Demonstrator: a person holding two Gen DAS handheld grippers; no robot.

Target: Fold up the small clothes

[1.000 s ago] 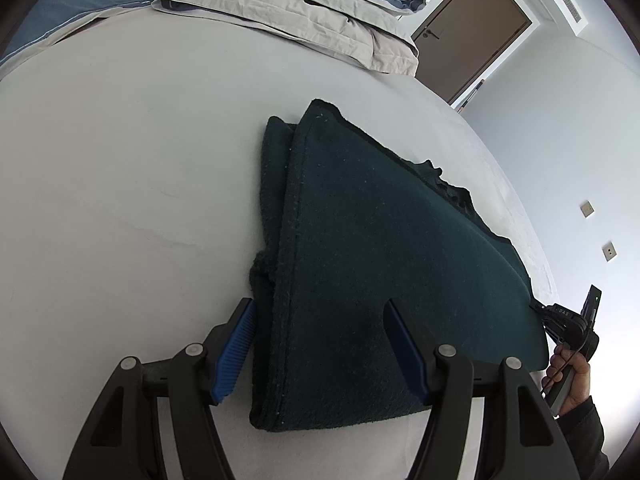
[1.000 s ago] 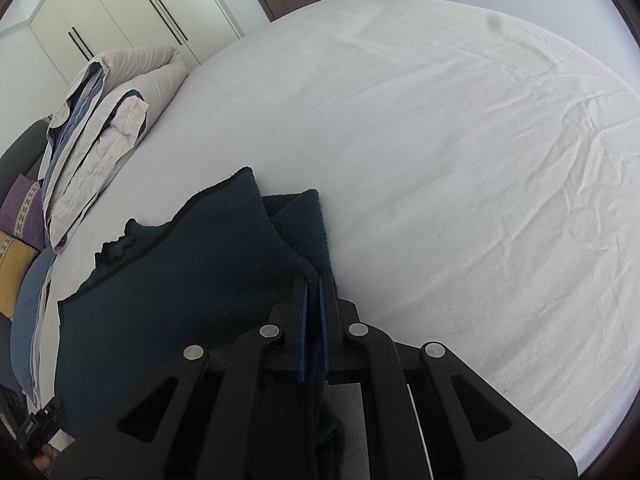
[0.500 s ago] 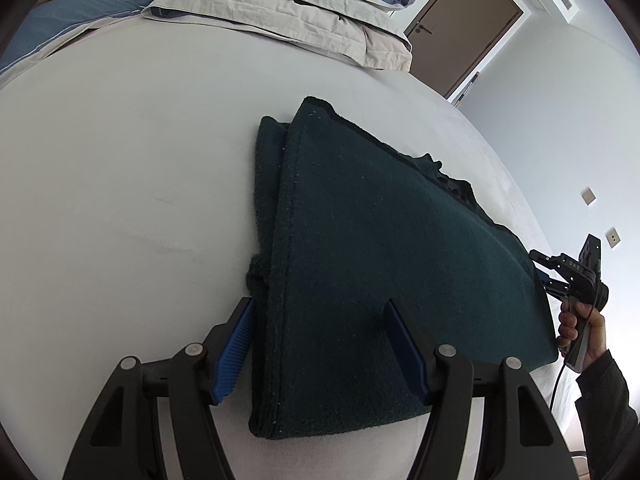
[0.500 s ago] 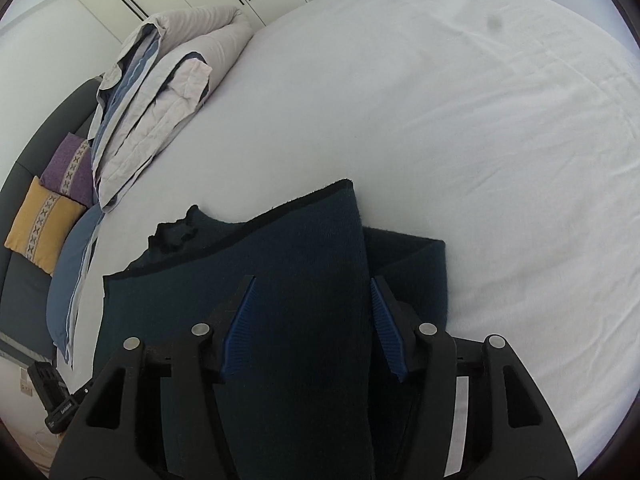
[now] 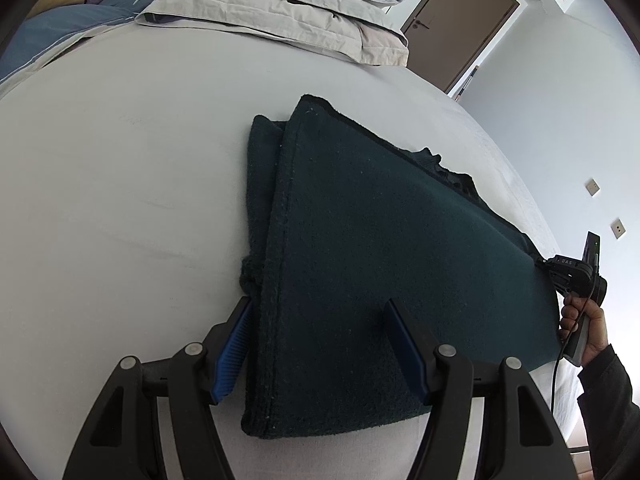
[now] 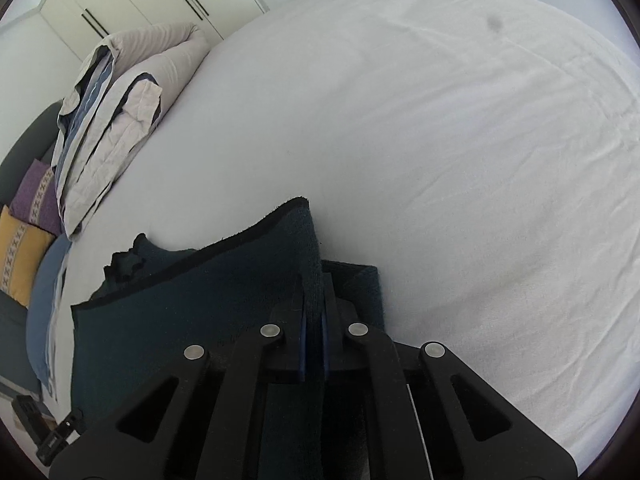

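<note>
Here's the dark green garment [image 5: 384, 264], half folded on the white bed [image 5: 120, 200], its long axis running from the near hem up to the far corner that points toward the stacked pillows [image 5: 280, 12]. The left gripper [image 5: 320, 344] hovers at that near hem with its blue fingers [image 5: 234, 350] spread wide: one sits just outside the garment's rolled left edge, the other rests over the cloth, and nothing is pinched between them.

Over on the garment's right edge, the right gripper [image 6: 315, 344] has just snapped its jaws closed, and in its own view the fingers are clamped on a ridge of the green fabric, lifting that fold off the layer below. From the left view you can see it at the garment's far right corner, a hand [image 5: 586, 322] wrapped round its handle.

So the right hand has the cloth and is the one placed to carry the edge across toward the rolled left side. Room looks generous: bare sheet lies left of the garment and beyond it, the pillows well apart. The near bed edge, just below the hem, is the tight side.
</note>
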